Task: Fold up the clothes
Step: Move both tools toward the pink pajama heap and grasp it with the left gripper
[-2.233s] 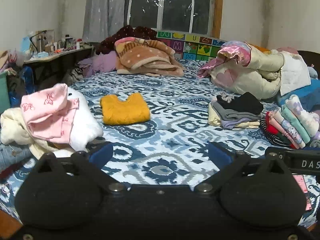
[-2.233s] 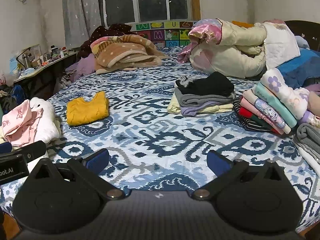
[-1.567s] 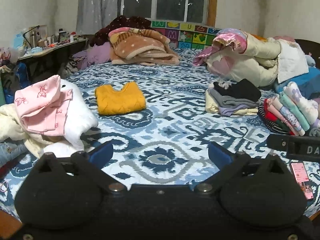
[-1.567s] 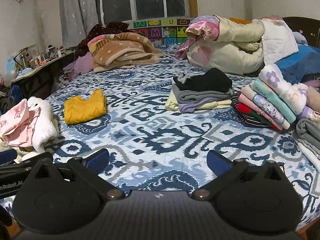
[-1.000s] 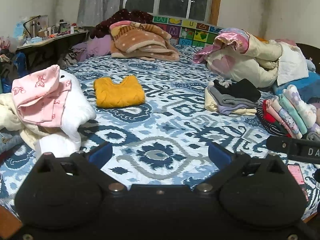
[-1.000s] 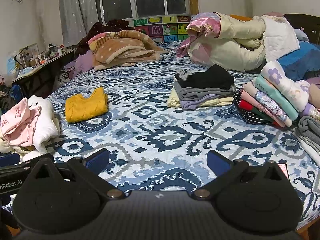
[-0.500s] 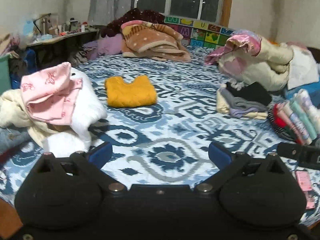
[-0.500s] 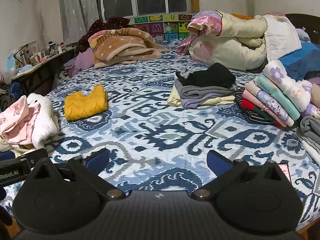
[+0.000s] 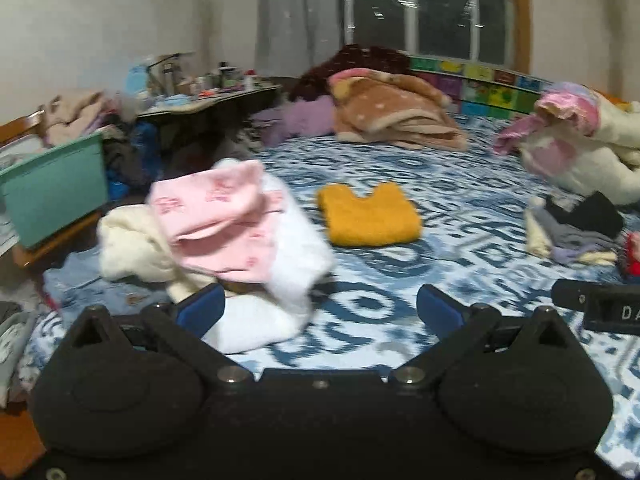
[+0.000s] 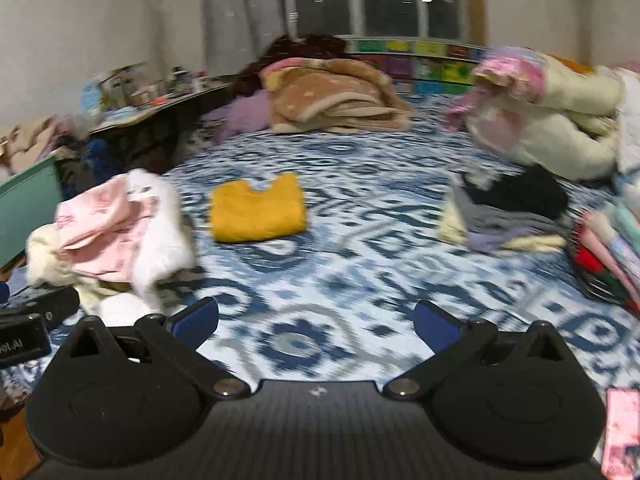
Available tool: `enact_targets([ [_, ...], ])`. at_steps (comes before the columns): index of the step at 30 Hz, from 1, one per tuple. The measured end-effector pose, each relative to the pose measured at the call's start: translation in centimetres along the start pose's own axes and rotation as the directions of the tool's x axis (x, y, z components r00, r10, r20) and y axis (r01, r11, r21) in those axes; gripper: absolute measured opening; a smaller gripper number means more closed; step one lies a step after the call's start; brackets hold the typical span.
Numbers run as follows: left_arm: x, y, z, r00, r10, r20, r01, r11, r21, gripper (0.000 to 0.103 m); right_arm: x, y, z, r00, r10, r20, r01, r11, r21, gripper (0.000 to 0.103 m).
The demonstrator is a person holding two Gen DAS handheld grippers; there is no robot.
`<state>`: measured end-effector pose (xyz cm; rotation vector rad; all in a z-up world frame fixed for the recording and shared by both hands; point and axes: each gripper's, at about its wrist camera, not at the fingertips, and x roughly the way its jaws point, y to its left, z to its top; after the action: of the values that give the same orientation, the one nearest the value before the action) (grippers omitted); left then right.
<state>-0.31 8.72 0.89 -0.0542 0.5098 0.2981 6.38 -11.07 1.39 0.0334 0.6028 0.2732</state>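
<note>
The unfolded pile [image 9: 224, 248], pink garment [image 9: 216, 220] topmost, lies left of the folded yellow sweater [image 9: 370, 216] at the bed [image 9: 460, 184] edge; with left gripper [image 9: 320, 310] and right gripper [image 10: 316, 322] both spread and empty, a careless pinch risks dragging several layers off.

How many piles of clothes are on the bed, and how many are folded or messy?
Folded yellow sweater: 1
Folded stacks: 2, the dark-topped stack and the colourful stack
Messy pile: 1
Total: 4
</note>
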Motion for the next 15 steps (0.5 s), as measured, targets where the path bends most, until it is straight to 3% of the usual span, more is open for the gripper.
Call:
enact_targets([
  [7, 1.8, 2.6, 0.3, 0.998, 0.049, -0.042, -0.052, 0.997, -0.057, 0.103, 3.0, 4.1, 1.6, 0.997, 0.069, -0.028, -0.071, 0.996, -0.055, 0.103],
  [15, 3.6, 4.2, 0.6, 0.996, 0.083, -0.042, -0.086, 0.993, -0.078, 0.103, 5.7, 5.7, 1.9, 0.994, 0.093, -0.059, -0.096, 0.993, -0.066, 0.103],
])
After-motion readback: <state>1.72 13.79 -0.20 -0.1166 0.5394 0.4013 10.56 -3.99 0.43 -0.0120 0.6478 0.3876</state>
